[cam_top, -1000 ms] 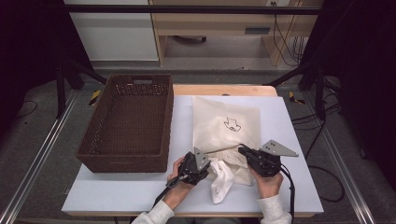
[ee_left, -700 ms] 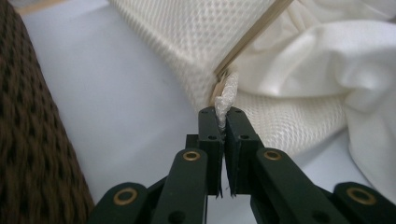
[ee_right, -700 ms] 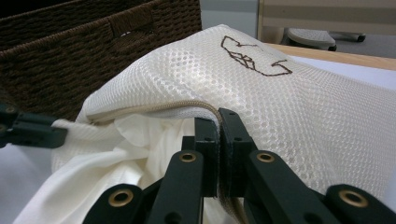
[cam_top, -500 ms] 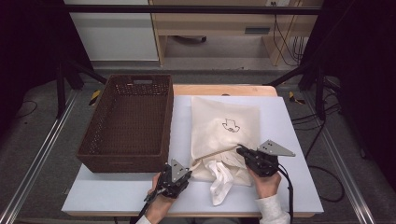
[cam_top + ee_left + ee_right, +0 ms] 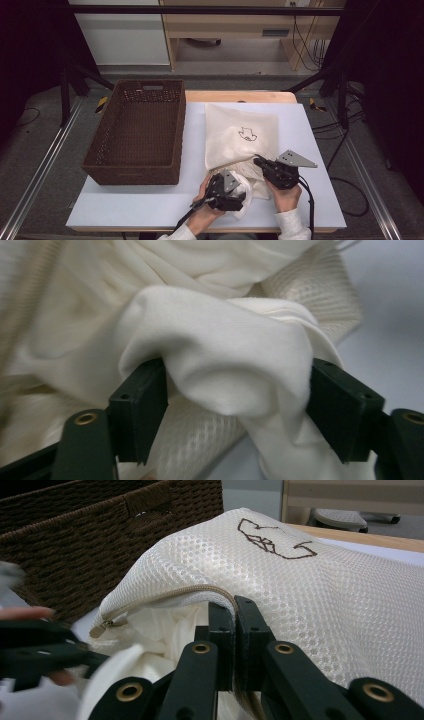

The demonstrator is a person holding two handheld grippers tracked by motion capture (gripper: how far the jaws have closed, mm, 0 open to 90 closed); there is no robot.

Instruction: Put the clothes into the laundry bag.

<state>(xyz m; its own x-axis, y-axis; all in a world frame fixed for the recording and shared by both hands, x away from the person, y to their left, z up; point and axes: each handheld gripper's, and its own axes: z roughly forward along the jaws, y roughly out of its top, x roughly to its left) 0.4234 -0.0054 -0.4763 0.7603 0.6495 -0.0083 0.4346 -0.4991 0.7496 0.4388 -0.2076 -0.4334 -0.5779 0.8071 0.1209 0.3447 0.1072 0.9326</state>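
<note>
A cream mesh bag (image 5: 235, 137) with a brown embroidered mark lies on the white table (image 5: 312, 165). My right gripper (image 5: 258, 161) is shut on the bag's zipper edge (image 5: 165, 597) and holds the mouth raised. A white garment (image 5: 246, 199) spills out of that mouth toward the table's front. My left gripper (image 5: 236, 194) is at the garment with its jaws wide apart. A thick fold of the white garment (image 5: 220, 355) bulges between them and touches both in the left gripper view. The mesh bag (image 5: 325, 590) rises over the right gripper (image 5: 234, 605).
A dark brown wicker basket (image 5: 135, 130) stands on the table's left half, close beside the bag, and its wall (image 5: 75, 535) is in the right gripper view. A wooden strip runs along the table's far edge. Dark frame poles flank the table.
My left gripper drew back to the left toward the front edge, then came back right onto the white garment. The right gripper kept its hold on the bag's edge.
</note>
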